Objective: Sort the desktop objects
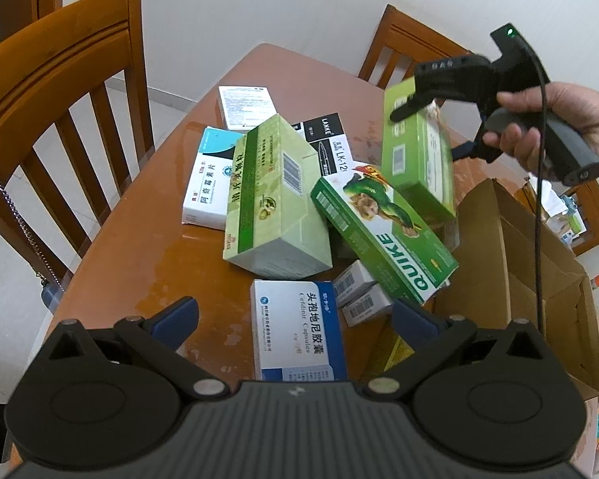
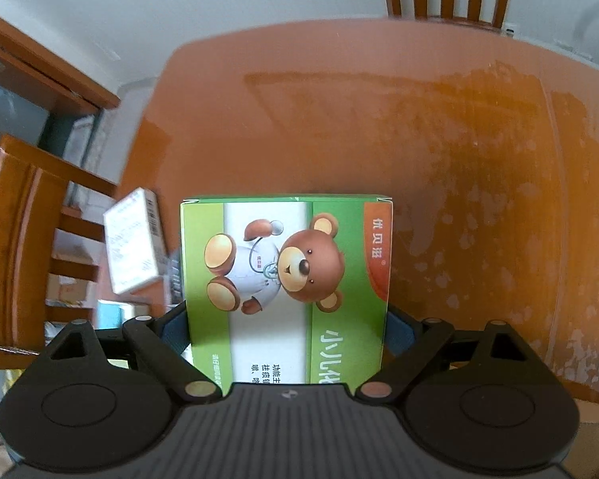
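My right gripper (image 2: pixel 286 329) is shut on a green box with a cartoon bear (image 2: pixel 287 279), its blue pads pressing on both sides. In the left wrist view a hand holds that gripper (image 1: pixel 423 99), and the green box (image 1: pixel 417 159) hangs above the table at the right of the pile. My left gripper (image 1: pixel 295 315) stands open and holds nothing, above a blue and white capsule box (image 1: pixel 295 335). The pile holds a pale green box (image 1: pixel 271 203), a green QUIKE box (image 1: pixel 383 231), a white and blue box (image 1: pixel 207 183) and a black and white LANKE box (image 1: pixel 331 139).
An open cardboard carton (image 1: pixel 519 263) stands at the table's right edge. Wooden chairs stand at the left (image 1: pixel 60 119) and the far side (image 1: pixel 403 48). Two small barcode boxes (image 1: pixel 359 295) lie under the QUIKE box. A white box (image 2: pixel 133 239) shows left of the held box, with bare orange tabletop (image 2: pixel 419 139) beyond.
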A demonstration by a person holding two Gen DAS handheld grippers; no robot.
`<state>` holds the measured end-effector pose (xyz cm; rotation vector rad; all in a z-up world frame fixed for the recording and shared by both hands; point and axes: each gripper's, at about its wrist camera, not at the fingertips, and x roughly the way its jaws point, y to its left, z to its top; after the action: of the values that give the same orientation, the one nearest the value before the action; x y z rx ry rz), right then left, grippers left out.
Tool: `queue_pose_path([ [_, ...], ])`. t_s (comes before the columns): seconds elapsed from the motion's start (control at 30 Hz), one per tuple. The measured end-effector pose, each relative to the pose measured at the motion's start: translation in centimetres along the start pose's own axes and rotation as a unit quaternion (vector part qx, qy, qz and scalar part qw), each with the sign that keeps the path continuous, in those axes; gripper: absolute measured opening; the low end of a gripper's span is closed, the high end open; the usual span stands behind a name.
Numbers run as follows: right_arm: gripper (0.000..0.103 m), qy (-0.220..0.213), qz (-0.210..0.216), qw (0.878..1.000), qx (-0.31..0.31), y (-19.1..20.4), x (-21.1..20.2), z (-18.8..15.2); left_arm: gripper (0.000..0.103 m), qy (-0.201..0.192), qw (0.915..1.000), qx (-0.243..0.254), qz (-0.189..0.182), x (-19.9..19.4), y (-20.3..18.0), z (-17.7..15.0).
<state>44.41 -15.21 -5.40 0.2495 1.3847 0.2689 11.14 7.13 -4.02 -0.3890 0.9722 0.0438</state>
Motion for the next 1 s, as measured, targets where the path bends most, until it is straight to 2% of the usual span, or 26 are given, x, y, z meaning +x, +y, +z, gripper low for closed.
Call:
queue_pose_path([
  [0.33, 0.095, -0.029, 0.055, 0.998, -0.009, 2.1, -4.8, -1.5, 0.103, -0.009, 0.9999, 0.006, -0.001, -0.6, -0.4, -0.3],
  [0.5, 0.095, -0.032, 0.084, 0.995, -0.033, 3.4, -7.9, -3.6, 0.103, -0.016, 0.9998, 0.014, -0.001, -1.3, 0.0, -1.0],
  [0.8, 0.095, 0.005, 0.101, 0.989, -0.112, 5.2, -10.7, -11.9, 0.103, -0.012, 0.9991, 0.028, 0.029, -2.7, 1.0, -4.1],
  [1.0, 0.095, 0.042, 0.079, 0.976, -0.197, 5.4, -10.8, -19.3, 0.103, -0.006, 0.9977, 0.041, 0.053, -3.9, 0.8, -7.0],
])
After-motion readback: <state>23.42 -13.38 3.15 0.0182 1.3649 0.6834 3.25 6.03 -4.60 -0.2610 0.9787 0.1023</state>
